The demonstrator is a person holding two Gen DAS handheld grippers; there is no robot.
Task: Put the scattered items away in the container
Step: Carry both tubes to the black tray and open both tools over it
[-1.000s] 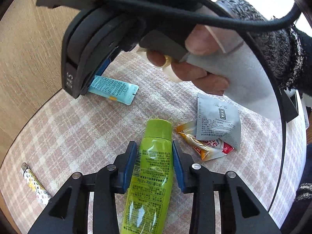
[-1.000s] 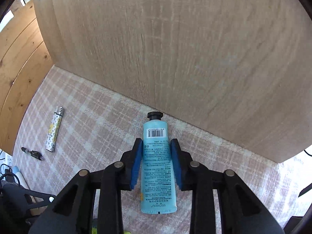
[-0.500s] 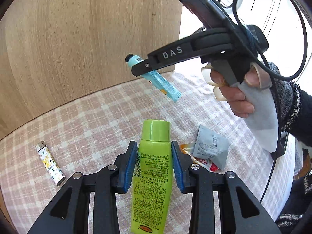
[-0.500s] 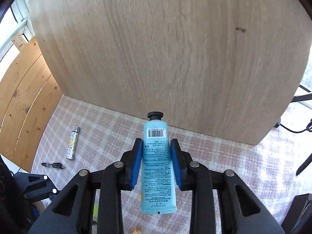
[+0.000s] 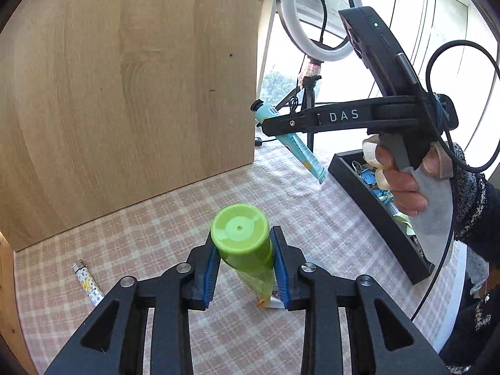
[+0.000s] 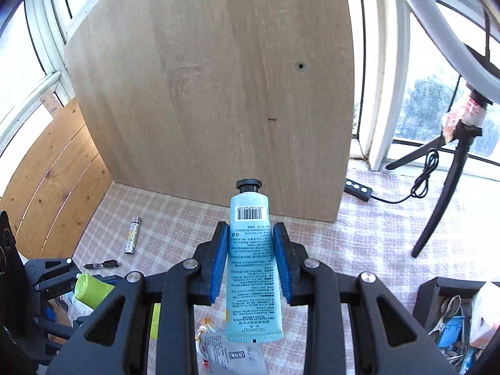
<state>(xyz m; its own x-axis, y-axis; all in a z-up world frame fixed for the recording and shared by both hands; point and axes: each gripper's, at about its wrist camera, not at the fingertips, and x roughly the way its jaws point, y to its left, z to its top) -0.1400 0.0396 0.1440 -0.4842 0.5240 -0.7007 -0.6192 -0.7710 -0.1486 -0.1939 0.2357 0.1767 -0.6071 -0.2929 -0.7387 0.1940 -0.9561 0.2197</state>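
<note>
My left gripper (image 5: 243, 268) is shut on a green bottle (image 5: 242, 239) and holds it above the checked cloth, cap towards the camera. My right gripper (image 6: 251, 257) is shut on a light blue tube (image 6: 251, 265) with a black cap, raised in the air; the tube also shows in the left wrist view (image 5: 297, 147), up and to the right. The black tray (image 5: 375, 209) with several small items lies at the right; it also shows in the right wrist view (image 6: 437, 297). A patterned lighter (image 5: 89, 284) lies on the cloth at the left. Sachets (image 6: 231, 353) lie under the tube.
A wooden panel (image 5: 125, 93) stands upright behind the cloth. A ring light on a tripod (image 5: 315, 28) stands behind the tray, with a cable and remote (image 6: 359, 189). A black pen (image 6: 101, 264) lies near the lighter (image 6: 132, 234). A wooden wall (image 6: 47, 181) bounds the left side.
Both grippers have risen from the cloth with their items. The green bottle has tipped so its cap faces the camera. The right gripper has swung right, towards the tray.
</note>
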